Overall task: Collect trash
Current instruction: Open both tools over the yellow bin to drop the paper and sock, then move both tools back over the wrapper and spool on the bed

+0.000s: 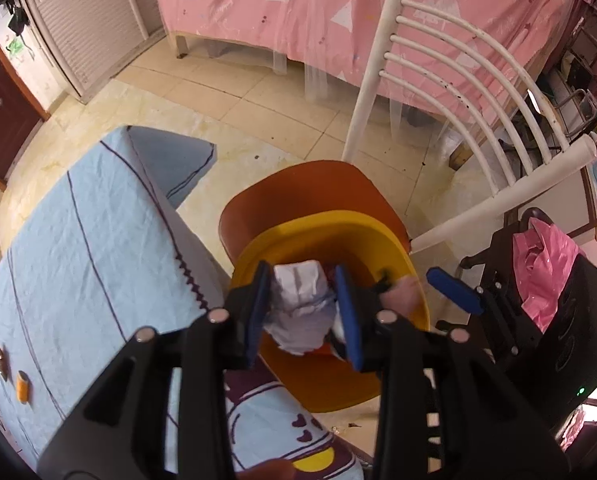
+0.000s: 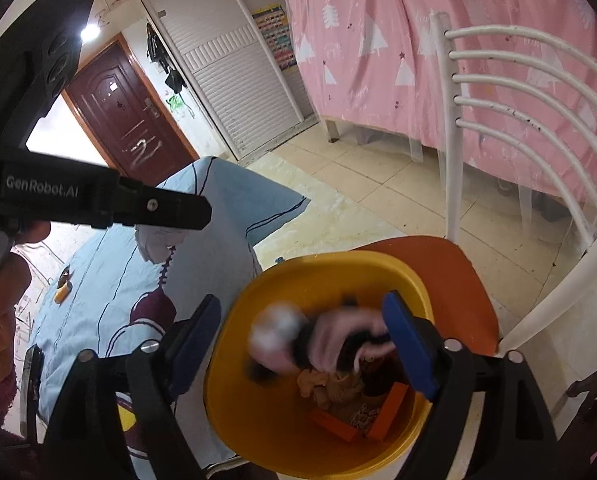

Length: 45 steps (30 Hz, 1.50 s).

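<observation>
Two grippers over the yellow bin [image 2: 234, 364]: left gripper [image 1: 304, 312] pinching white trash [image 1: 300, 308], right gripper [image 2: 302, 344] spread.

Yellow bin [image 2: 258, 432], orange chair seat [image 2: 450, 272], pink bedspread!
White trees dot the pink bedspread [image 1: 306, 8]; the pale blue cloth [image 1: 70, 232] carries dark purple lines; blue fingertips [image 1: 348, 312] flank white crumpled paper [image 1: 300, 308].

white chair [image 1: 450, 92] | pink bedsheet [image 1: 298, 4] | blue tablecloth [image 1: 78, 240] | brown door [image 2: 126, 116]
</observation>
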### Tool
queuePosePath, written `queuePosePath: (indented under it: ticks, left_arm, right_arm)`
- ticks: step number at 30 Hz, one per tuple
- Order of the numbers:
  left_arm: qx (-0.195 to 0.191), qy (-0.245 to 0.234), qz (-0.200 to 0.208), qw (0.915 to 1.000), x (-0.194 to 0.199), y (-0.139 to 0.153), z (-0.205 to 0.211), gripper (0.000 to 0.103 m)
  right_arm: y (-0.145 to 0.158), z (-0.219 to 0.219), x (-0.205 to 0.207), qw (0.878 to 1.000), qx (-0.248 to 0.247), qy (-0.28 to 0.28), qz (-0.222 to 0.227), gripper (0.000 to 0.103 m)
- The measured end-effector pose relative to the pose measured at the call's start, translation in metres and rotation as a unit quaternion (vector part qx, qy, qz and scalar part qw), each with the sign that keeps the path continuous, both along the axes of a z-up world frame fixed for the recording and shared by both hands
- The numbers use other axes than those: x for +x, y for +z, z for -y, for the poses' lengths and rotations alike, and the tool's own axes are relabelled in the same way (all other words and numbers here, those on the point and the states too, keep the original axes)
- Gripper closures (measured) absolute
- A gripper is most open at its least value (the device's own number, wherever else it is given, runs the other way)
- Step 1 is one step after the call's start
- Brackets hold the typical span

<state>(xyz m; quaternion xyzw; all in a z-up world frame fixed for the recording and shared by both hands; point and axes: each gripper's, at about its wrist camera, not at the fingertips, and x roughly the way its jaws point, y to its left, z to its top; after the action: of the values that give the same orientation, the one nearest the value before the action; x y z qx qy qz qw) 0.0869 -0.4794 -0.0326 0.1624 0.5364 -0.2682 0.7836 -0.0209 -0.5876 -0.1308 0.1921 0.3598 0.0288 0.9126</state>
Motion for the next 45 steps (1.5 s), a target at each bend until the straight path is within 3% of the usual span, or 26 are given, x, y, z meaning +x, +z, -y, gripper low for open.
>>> queuePosePath:
  ticks: [3, 8, 18, 30, 33, 45]
  left_arm:
    - [-0.001, 0.000, 0.006, 1.0000, -0.001, 0.002, -0.002, 0.050]
    - [-0.010, 0.005, 0.009, 0.9999, -0.002, 0.014, -0.014, 0.049]
    - [-0.027, 0.024, 0.058, 0.9977, -0.006, 0.056, -0.063, 0.049]
    - [-0.027, 0.098, 0.103, 0.9894, 0.011, 0.091, -0.176, 0.049]
    - [-0.027, 0.123, 0.110, 0.9860, 0.017, 0.096, -0.209, 0.042]
    - [-0.014, 0.191, 0.136, 0.9720, 0.029, 0.110, -0.335, 0.038]
  right_arm:
    - [0.001, -0.002, 0.000, 1.000, -0.004, 0.000, 0.000, 0.023]
    - [0.011, -0.002, -0.002, 1.000, -0.006, -0.007, 0.010, 0.022]
    - [0.042, -0.025, 0.009, 0.999, -0.016, 0.014, 0.035, 0.021]
    - [0.093, -0.108, 0.043, 0.991, -0.044, 0.098, 0.074, 0.019]
    - [0.100, -0.129, 0.050, 0.989, -0.050, 0.117, 0.077, 0.019]
    - [0.111, -0.229, 0.082, 0.972, -0.058, 0.213, 0.076, 0.019]
